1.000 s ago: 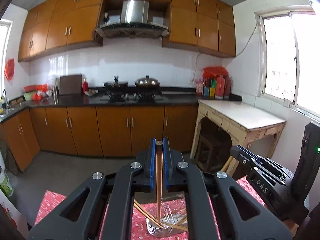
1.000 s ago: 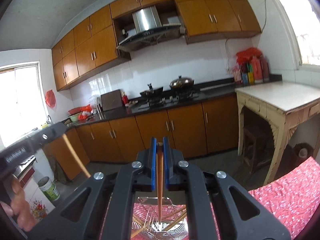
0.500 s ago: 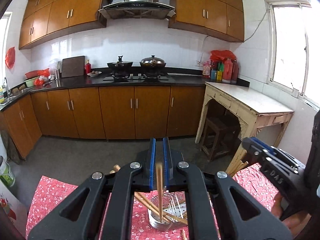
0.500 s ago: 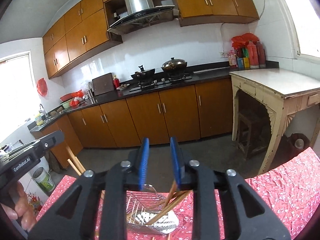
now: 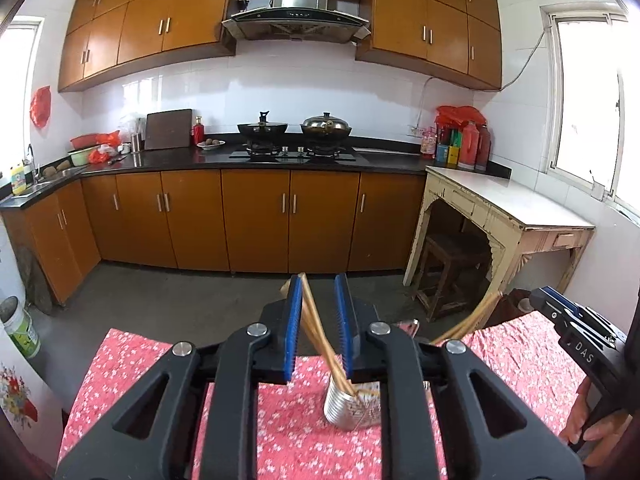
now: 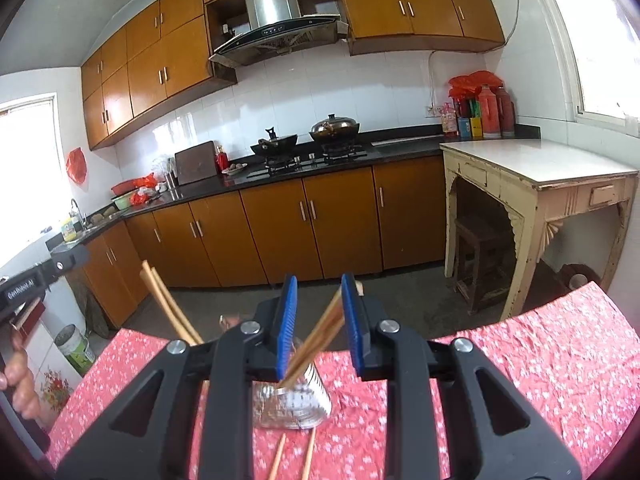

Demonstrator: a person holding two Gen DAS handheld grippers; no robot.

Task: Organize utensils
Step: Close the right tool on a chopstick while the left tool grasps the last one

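Chopsticks dropped into the holder
Both the left gripper (image 5: 319, 330) and right gripper (image 6: 319, 326) are spread; withdraw straight up, clear of the chopsticks (image 6: 316, 342) leaning in the metal holder (image 6: 296, 406).

bright daylight, blown-out window (image 5: 588, 104), fisheye warp

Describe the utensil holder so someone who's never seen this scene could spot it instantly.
Find the red floral tablecloth in the foreground, facing the orange kitchen cabinets. Near its middle stands the metal utensil holder, a shiny ribbed cup with wooden chopsticks leaning out of it. It is the only upright metal thing on the cloth; two loose chopsticks lie flat beside it.
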